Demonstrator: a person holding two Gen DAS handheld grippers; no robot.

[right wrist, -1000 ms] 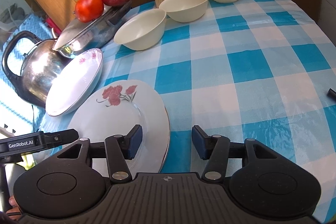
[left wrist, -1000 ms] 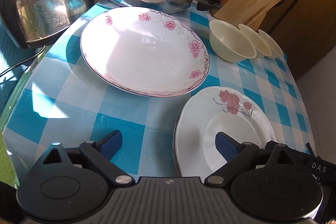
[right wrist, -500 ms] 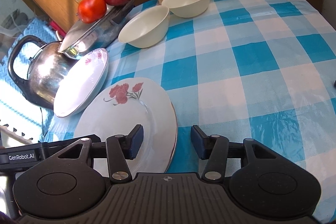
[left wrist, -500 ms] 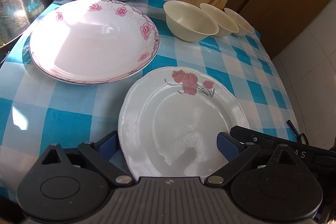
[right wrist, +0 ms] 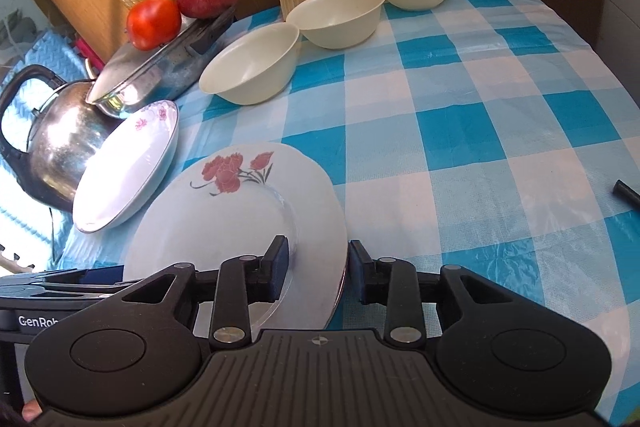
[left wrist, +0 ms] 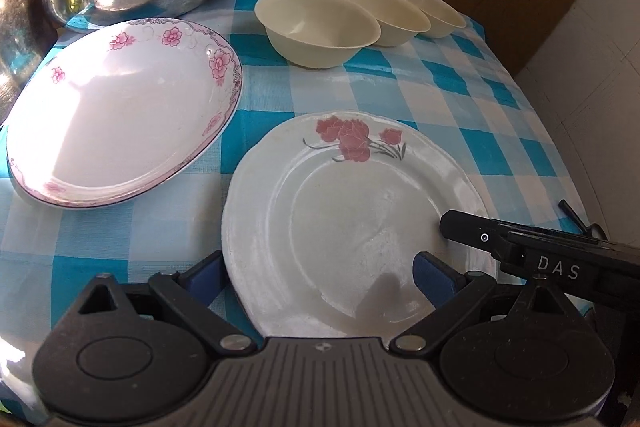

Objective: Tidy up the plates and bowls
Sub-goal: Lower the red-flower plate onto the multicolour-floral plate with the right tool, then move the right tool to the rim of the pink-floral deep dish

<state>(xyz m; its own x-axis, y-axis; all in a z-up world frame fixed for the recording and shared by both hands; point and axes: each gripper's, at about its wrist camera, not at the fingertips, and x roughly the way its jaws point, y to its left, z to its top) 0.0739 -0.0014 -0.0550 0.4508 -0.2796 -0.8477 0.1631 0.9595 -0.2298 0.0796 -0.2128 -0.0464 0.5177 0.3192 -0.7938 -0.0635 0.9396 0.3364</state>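
Mid-pickup of the red-flower plate (right wrist: 240,223) at lower centre: right gripper (right wrist: 318,265) closing astride its near rim, left gripper (left wrist: 316,273) wide around its edge; next, presumably, pinching and lifting toward the pink-rimmed plate (left wrist: 120,111) at upper left.

Between the blue-padded black fingers (right wrist: 280,263) lies a round white plate (right wrist: 224,223) with a red carnation print. Beyond the fingers, a blue-and-white checked cloth (right wrist: 460,131) covers the counter — three plain cream bowls (right wrist: 252,67), a pink-flowered white dish (left wrist: 120,131), a red tomato (right wrist: 154,23).
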